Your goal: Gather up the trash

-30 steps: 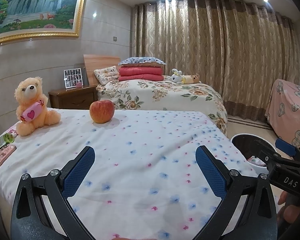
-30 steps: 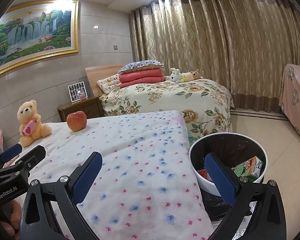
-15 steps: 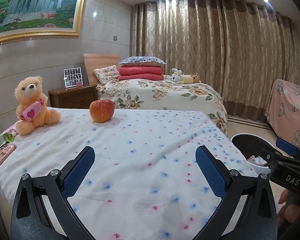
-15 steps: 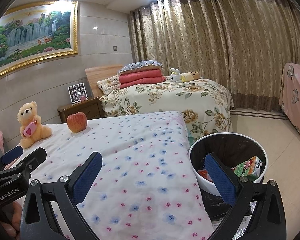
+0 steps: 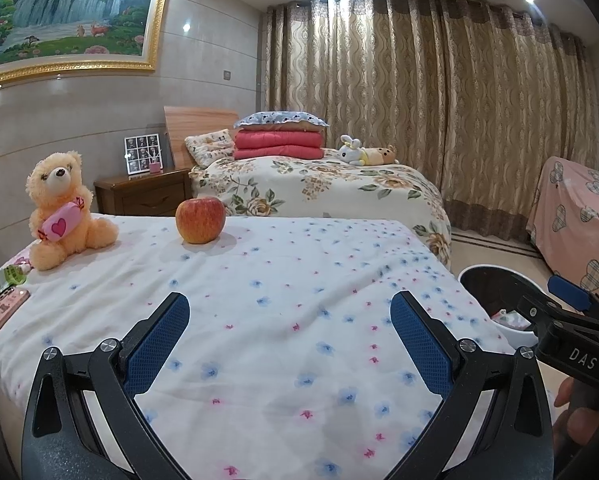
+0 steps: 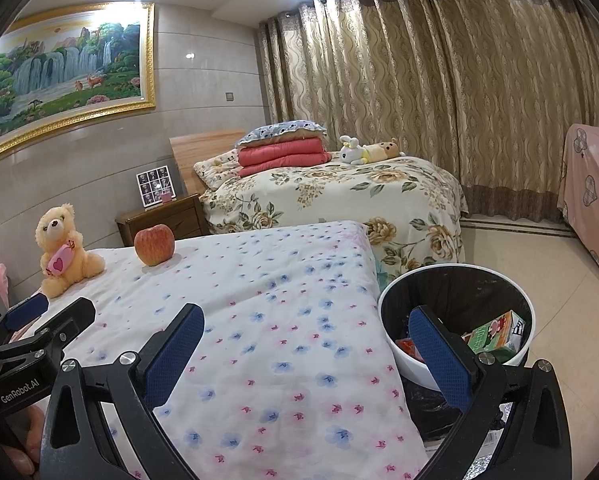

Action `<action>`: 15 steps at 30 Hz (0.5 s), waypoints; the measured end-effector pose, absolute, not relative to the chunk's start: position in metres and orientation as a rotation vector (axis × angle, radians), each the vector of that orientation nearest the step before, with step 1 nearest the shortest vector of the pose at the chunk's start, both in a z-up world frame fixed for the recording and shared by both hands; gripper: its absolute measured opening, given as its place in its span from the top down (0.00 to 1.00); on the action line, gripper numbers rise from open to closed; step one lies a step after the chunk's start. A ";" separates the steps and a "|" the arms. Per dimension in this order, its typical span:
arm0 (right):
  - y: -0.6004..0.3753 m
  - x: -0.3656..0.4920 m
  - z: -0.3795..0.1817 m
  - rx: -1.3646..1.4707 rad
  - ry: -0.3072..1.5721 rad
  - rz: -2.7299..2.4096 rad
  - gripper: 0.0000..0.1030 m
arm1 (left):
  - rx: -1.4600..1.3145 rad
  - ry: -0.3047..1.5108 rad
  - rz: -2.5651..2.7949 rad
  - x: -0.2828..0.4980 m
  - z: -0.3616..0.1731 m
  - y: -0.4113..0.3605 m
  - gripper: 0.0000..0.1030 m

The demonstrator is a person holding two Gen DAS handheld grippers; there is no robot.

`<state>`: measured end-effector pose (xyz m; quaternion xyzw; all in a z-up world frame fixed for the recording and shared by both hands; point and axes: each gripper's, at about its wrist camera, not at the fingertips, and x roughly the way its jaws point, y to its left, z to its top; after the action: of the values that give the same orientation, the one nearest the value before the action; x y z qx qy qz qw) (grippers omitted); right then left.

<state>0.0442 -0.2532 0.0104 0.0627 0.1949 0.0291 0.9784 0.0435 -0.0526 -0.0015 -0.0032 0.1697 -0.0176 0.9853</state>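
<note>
Right claw [image 6: 305, 344] agape, trash bin [image 6: 395, 364] just right, beneath

Gold curtains [image 5: 439, 100] hang behind a floral bed [image 5: 319, 188].

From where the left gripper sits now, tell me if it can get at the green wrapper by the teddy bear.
Probably yes. The left gripper is open and holds nothing, and the green wrapper lies exposed at the bed's left edge, beside the teddy bear. Only bare bedspread lies between them.
</note>
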 end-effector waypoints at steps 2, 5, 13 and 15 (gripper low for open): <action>-0.253 0.044 0.010 0.127 0.392 0.060 0.00 | -0.006 0.343 -0.037 0.044 -0.002 -0.053 0.00; -0.252 0.044 0.010 0.129 0.392 0.061 0.00 | -0.004 0.344 -0.040 0.044 -0.003 -0.054 0.00; -0.252 0.044 0.011 0.130 0.392 0.062 0.00 | -0.005 0.347 -0.044 0.044 -0.003 -0.055 0.00; -0.252 0.044 0.011 0.129 0.394 0.061 0.00 | -0.006 0.347 -0.045 0.044 -0.003 -0.055 0.00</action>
<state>0.0442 -0.2521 0.0106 0.0641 0.1954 0.0303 0.9782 0.0441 -0.0545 -0.0027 -0.0029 0.1729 -0.0221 0.9847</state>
